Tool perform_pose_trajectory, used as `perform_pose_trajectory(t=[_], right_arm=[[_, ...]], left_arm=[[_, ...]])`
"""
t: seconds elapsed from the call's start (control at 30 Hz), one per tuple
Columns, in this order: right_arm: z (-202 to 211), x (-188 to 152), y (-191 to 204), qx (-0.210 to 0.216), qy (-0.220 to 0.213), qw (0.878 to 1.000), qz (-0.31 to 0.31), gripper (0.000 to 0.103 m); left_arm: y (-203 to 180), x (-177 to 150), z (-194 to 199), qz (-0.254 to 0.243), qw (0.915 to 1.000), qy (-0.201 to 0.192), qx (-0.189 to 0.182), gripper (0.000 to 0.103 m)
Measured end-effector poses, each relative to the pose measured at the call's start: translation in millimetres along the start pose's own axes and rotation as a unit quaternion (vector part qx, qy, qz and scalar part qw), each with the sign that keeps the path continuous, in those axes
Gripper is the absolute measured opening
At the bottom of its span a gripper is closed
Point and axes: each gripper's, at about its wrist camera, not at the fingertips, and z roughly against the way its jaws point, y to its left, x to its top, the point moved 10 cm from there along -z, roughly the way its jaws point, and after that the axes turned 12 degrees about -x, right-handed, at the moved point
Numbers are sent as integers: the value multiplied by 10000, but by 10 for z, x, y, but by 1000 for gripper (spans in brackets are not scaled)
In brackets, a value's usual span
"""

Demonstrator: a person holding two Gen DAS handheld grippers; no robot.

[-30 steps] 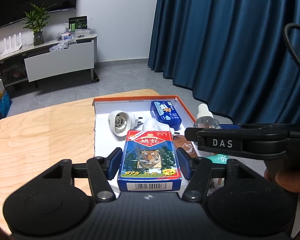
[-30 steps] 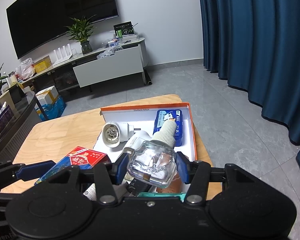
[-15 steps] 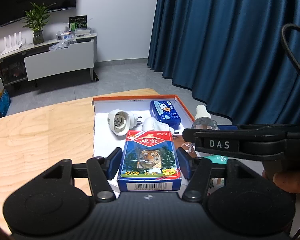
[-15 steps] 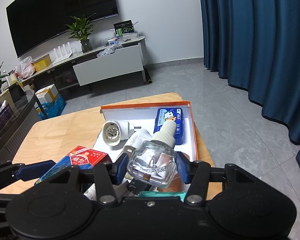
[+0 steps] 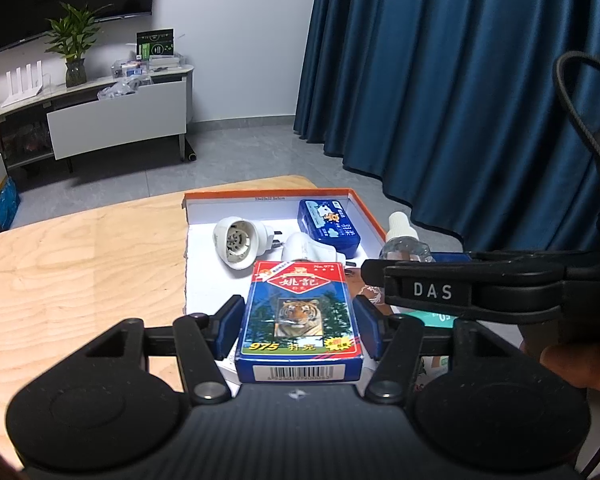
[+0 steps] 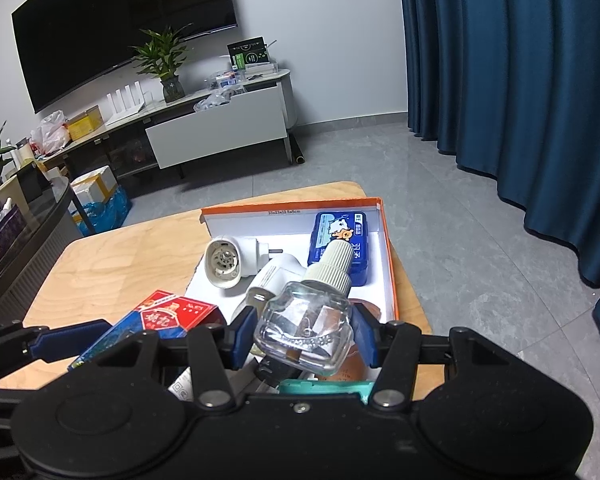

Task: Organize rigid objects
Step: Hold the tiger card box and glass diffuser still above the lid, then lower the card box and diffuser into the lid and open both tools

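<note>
My left gripper (image 5: 299,330) is shut on a blue and red playing-card box (image 5: 298,312) with a tiger picture, held above the near part of the orange-rimmed white box (image 5: 268,197). My right gripper (image 6: 303,336) is shut on a clear glass bottle (image 6: 306,326) with a ribbed white cap, held above the same box's near end. The bottle also shows in the left wrist view (image 5: 405,242), and the card box shows in the right wrist view (image 6: 160,320). Inside the orange box lie a white round plug adapter (image 6: 228,260), a second white plug (image 6: 272,276) and a blue tin (image 6: 340,246).
The orange box sits on a light wooden table (image 5: 80,272), near its far right corner. A teal item (image 6: 324,388) and a brown round item (image 6: 364,308) lie below my right gripper. Blue curtains (image 6: 520,80) hang at the right; a TV stand (image 6: 204,136) is beyond.
Both grippers keep their holds. The right gripper with the bottle has drifted slightly leftwards in the left wrist view; the scene is otherwise nearly unchanged.
</note>
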Motion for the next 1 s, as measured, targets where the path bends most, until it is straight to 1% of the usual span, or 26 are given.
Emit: perform_pose_trajectory(t=[0.7, 1.0], right_arm=[[-47, -51, 9, -4, 40, 10000, 5, 62], [-143, -40, -41, -17, 120, 9999, 3, 62]], left_arm=[[24, -4, -11, 8, 10000, 5, -3, 60], [24, -6, -21, 3, 10000, 30, 5, 60]])
